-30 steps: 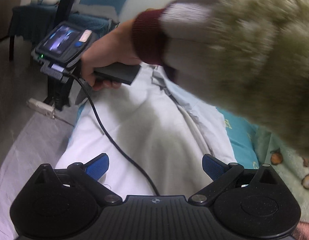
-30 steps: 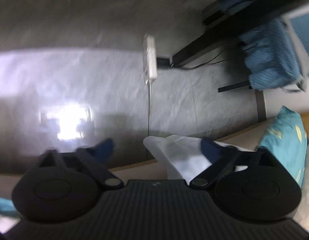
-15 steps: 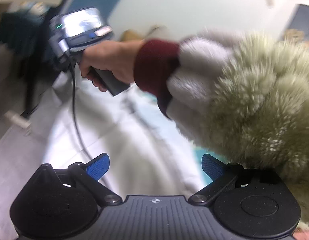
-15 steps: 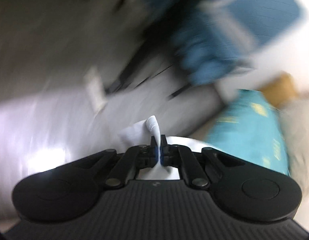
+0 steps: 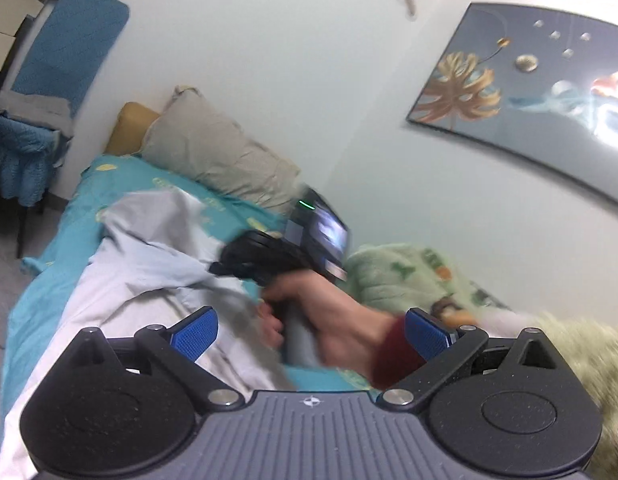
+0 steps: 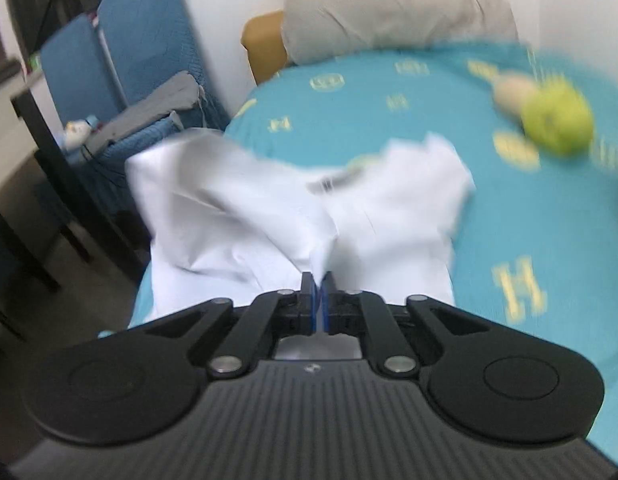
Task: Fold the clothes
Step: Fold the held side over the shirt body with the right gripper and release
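Right tongs point(image 6: 319, 294) clenched on white garment point(image 6: 269, 216); left tongs point(image 5: 309, 330) released, seeing hand point(image 5: 329, 320).

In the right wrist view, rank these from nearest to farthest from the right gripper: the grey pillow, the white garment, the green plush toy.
1. The white garment, pinched in the right gripper and spreading ahead of it.
2. The green plush toy, ahead to the right on the teal bedsheet.
3. The grey pillow, at the head of the bed against the wall.
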A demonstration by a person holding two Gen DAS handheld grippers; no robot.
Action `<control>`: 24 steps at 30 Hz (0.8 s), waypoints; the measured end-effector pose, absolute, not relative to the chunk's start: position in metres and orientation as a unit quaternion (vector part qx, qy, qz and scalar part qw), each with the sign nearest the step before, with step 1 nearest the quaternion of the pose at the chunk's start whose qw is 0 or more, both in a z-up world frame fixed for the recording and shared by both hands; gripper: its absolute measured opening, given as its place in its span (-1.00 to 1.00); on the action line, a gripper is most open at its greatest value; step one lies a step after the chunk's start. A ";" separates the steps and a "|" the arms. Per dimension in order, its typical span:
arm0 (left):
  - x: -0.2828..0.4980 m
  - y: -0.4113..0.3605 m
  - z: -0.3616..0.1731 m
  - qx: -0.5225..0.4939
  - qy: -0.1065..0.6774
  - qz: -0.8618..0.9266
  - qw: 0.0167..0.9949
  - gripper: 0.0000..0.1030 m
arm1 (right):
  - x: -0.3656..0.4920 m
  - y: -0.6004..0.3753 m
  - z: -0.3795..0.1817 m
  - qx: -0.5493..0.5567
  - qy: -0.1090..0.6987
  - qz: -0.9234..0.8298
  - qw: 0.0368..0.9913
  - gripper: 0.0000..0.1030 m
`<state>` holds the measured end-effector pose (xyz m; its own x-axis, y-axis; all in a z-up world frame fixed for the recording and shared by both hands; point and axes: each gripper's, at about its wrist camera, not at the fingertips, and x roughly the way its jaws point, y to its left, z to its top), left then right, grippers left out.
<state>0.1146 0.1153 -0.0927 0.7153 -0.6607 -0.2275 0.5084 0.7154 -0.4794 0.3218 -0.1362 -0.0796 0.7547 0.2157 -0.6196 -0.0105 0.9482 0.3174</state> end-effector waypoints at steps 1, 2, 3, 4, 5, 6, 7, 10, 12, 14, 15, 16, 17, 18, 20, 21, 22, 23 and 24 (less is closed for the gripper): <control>0.107 0.115 -0.092 -0.194 0.203 -0.315 0.907 0.96 | 0.313 -0.143 -0.085 0.160 0.340 0.086 0.923 -0.82; 0.098 0.119 -0.089 -0.196 0.206 -0.309 0.908 0.96 | 0.305 -0.148 -0.086 0.165 0.334 0.104 0.922 -0.59; 0.089 0.123 -0.086 -0.197 0.209 -0.304 0.908 0.96 | 0.298 -0.152 -0.087 0.168 0.327 0.119 0.922 -0.29; 0.089 0.121 -0.084 -0.198 0.208 -0.300 0.910 0.96 | 0.294 -0.154 -0.086 0.170 0.318 0.129 0.924 0.49; 0.091 0.120 -0.081 -0.198 0.207 -0.294 0.912 0.96 | 0.292 -0.156 -0.086 0.171 0.308 0.134 0.926 0.91; 0.091 0.121 -0.081 -0.198 0.206 -0.286 0.915 0.96 | 0.296 -0.156 -0.086 0.171 0.297 0.132 0.930 0.87; 0.092 0.123 -0.081 -0.199 0.206 -0.277 0.917 0.96 | 0.302 -0.156 -0.084 0.171 0.290 0.128 0.933 0.86; 0.105 0.123 -0.084 -0.206 0.217 -0.263 0.917 0.96 | 0.329 -0.156 -0.085 0.177 0.279 0.124 0.936 0.85; 0.113 0.123 -0.086 -0.211 0.225 -0.253 0.917 0.96 | 0.357 -0.152 -0.089 0.164 0.280 0.122 0.938 0.84; 0.121 0.123 -0.087 -0.215 0.232 -0.244 0.917 0.96 | 0.381 -0.148 -0.093 0.152 0.290 0.121 0.937 0.75; 0.125 0.123 -0.088 -0.218 0.236 -0.239 0.916 0.96 | 0.389 -0.145 -0.095 0.141 0.294 0.126 0.937 0.64; 0.130 0.123 -0.089 -0.220 0.240 -0.234 0.916 0.96 | 0.395 -0.139 -0.095 0.120 0.296 0.135 0.938 0.46; 0.134 0.123 -0.090 -0.222 0.244 -0.229 0.916 0.96 | 0.399 -0.133 -0.095 0.097 0.292 0.147 0.940 0.46; 0.138 0.123 -0.091 -0.225 0.247 -0.224 0.915 0.96 | 0.398 -0.126 -0.093 0.069 0.277 0.162 0.944 0.47; 0.146 0.123 -0.093 -0.229 0.255 -0.215 0.915 0.96 | 0.396 -0.117 -0.093 0.032 0.264 0.200 0.943 0.48; 0.151 0.123 -0.094 -0.232 0.258 -0.210 0.914 0.96 | 0.395 -0.114 -0.095 0.022 0.264 0.219 0.939 0.48; 0.155 0.123 -0.095 -0.234 0.262 -0.205 0.914 0.96 | 0.396 -0.111 -0.097 0.015 0.272 0.234 0.933 0.48; 0.155 0.123 -0.095 -0.232 0.263 -0.203 0.914 0.96 | 0.395 -0.109 -0.101 0.004 0.280 0.243 0.929 0.48; 0.155 0.122 -0.096 -0.230 0.265 -0.202 0.914 0.96 | 0.394 -0.105 -0.106 -0.013 0.288 0.248 0.925 0.47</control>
